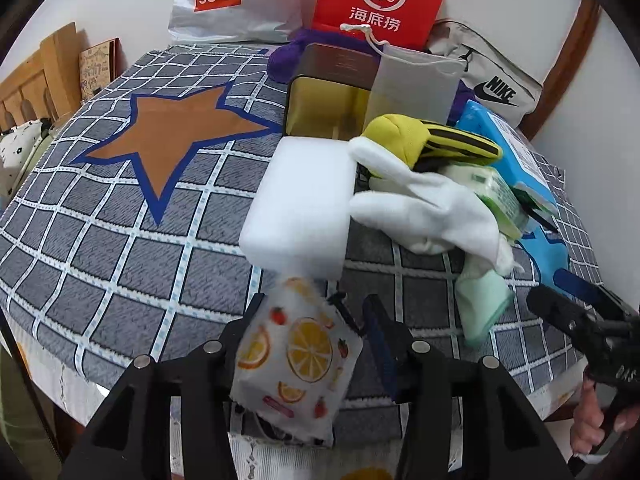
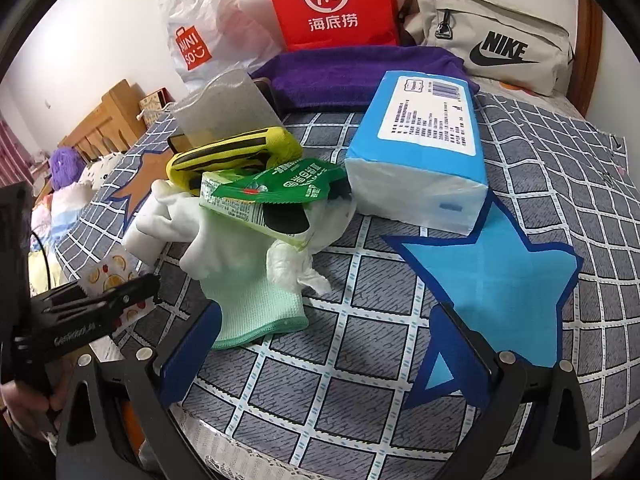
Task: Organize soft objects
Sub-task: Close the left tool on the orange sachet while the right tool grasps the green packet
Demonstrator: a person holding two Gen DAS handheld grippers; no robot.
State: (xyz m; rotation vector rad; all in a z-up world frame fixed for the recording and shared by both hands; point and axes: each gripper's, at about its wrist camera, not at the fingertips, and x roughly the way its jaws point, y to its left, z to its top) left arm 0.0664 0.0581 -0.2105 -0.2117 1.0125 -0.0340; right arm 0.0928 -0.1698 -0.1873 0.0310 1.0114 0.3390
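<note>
My left gripper (image 1: 312, 312) is shut on a small fruit-print soft pack (image 1: 296, 352) at the near edge of the checked cloth (image 1: 120, 264); the same pack (image 2: 108, 276) shows in the right wrist view. Beyond it lie a white foam block (image 1: 300, 200), a white glove with a mint cuff (image 2: 248, 280), a yellow-and-black striped fabric piece (image 2: 236, 152) and a green packet (image 2: 276, 192) in one heap. My right gripper (image 2: 326, 344) stands open over bare cloth, right of the glove cuff, with nothing between its blue pads. A blue tissue pack (image 2: 424, 152) lies behind.
A gold tin (image 1: 324, 104) and a frosted drawstring pouch (image 1: 412, 88) stand behind the heap, with a purple towel (image 2: 360, 72). A red paper bag (image 2: 332, 4), a Miniso bag (image 2: 200, 28) and a Nike bag (image 2: 492, 40) line the wall. A wooden headboard (image 2: 104, 120) is at left.
</note>
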